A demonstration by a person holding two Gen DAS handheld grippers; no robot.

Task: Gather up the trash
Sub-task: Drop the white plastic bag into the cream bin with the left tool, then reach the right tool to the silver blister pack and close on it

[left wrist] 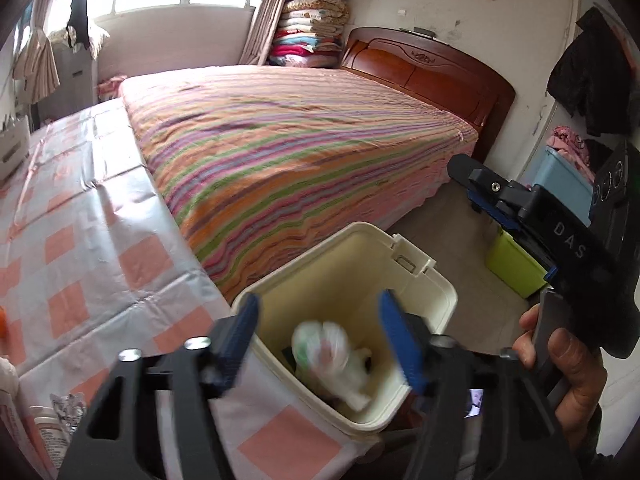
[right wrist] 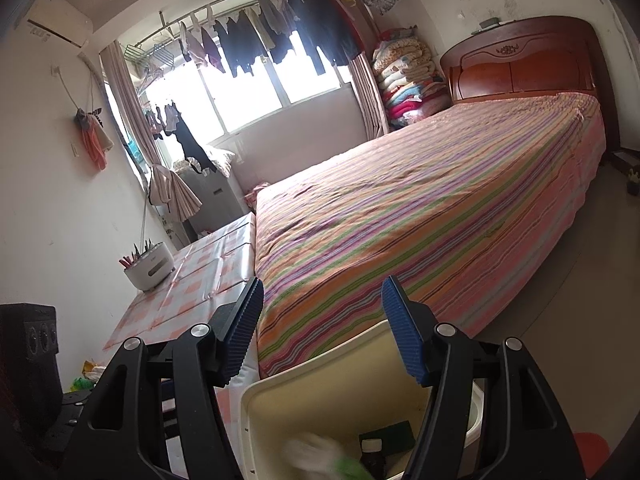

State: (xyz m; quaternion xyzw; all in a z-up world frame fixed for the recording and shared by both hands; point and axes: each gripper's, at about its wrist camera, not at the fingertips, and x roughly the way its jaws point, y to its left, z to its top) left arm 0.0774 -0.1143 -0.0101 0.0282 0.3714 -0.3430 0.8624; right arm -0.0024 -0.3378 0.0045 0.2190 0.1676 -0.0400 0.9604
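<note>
Bedroom, checked worktop (left wrist: pixel 80 240) beside striped bed (left wrist: pixel 280 152); blurred, seemingly bagged trash (left wrist: pixel 324 352) in bin (left wrist: pixel 436 304) beneath left gripper (left wrist: pixel 320 344), jaws apart, empty.

The bin (left wrist: pixel 420 312) at lower centre is smooth cream plastic with a dull sheen. The crumpled bag (left wrist: pixel 324 352) inside looks like thin glossy plastic film. At left, the counter (left wrist: pixel 80 240) wears a shiny, creased checked plastic cloth. The bed (left wrist: pixel 288 152) carries matt striped woven cloth; its headboard (left wrist: pixel 424 64) is polished reddish wood.
</note>
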